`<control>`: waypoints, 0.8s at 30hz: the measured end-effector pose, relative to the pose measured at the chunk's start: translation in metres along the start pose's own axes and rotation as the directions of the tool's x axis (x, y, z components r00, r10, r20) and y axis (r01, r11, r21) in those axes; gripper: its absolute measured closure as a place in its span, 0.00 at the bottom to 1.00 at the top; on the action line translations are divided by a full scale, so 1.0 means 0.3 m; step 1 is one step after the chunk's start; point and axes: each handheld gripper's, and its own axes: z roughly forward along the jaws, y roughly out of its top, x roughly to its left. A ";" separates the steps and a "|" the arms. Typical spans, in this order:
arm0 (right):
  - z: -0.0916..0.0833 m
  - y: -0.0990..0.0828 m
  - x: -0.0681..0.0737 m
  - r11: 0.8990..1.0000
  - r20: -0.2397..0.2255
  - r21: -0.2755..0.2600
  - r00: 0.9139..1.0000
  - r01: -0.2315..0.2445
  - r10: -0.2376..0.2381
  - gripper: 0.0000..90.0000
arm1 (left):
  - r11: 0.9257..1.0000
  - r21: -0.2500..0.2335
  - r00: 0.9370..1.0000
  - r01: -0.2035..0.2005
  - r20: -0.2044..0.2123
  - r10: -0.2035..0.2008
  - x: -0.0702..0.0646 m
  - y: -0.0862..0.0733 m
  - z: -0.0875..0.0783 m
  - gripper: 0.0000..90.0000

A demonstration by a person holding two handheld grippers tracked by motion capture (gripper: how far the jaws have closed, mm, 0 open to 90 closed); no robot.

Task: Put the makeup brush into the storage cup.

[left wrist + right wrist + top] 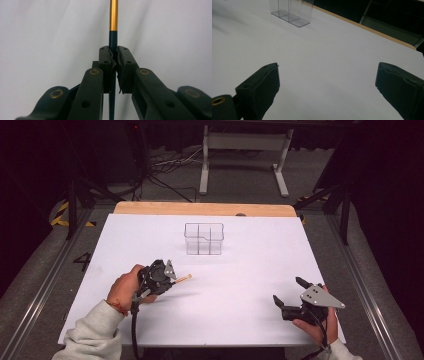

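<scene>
On the white table [240, 285] the person holds a hand-held gripper in each hand. The left hand-held gripper [172, 279] is at the near left part of the table, and its jaws are pressed together on a thin stick [113, 20]. In the left gripper view the stick passes straight between the two pads [108, 67]; its part at the pads is dark green, and further out it becomes golden orange. In the high view the orange end of the stick [184, 278] comes out of the jaws and points to the right and a little toward the far side, with a shadow on the table below it. The right hand-held gripper [289, 291] is at the near right corner, well apart from the left one. Its jaws are spread wide and there is nothing between them. A clear plastic box [203, 239] with several compartments stands upright in the far middle of the table, well apart from both grippers. The right gripper view also shows this box [291, 11], at the top left.
</scene>
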 end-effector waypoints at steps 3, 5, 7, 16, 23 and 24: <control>0.000 0.000 -0.001 1.000 0.001 -0.002 1.000 -0.002 0.002 0.07 | 0.999 -0.033 1.000 0.005 -0.021 -0.005 0.000 -0.007 -0.013 0.92; -0.001 0.000 0.000 1.000 0.000 -0.002 1.000 -0.002 0.002 0.07 | 0.998 -0.058 1.000 0.010 -0.024 -0.011 0.002 -0.013 -0.025 0.92; -0.001 0.000 0.000 1.000 0.001 -0.002 1.000 -0.001 0.001 0.07 | 0.996 -0.087 0.999 0.027 -0.039 -0.030 0.003 -0.019 -0.035 0.92; 0.001 -0.001 -0.002 1.000 0.004 -0.002 1.000 -0.006 0.006 0.07 | 0.978 -0.200 0.995 0.060 -0.060 -0.073 0.013 -0.043 -0.064 0.92; 0.001 -0.001 -0.005 1.000 0.012 0.000 1.000 -0.014 0.014 0.07 | 0.944 -0.320 0.993 0.074 -0.059 -0.098 0.016 -0.069 -0.086 0.92; 0.001 -0.002 -0.005 1.000 0.014 0.000 1.000 -0.015 0.015 0.07 | 0.938 -0.338 0.993 0.078 -0.058 -0.103 0.016 -0.072 -0.088 0.92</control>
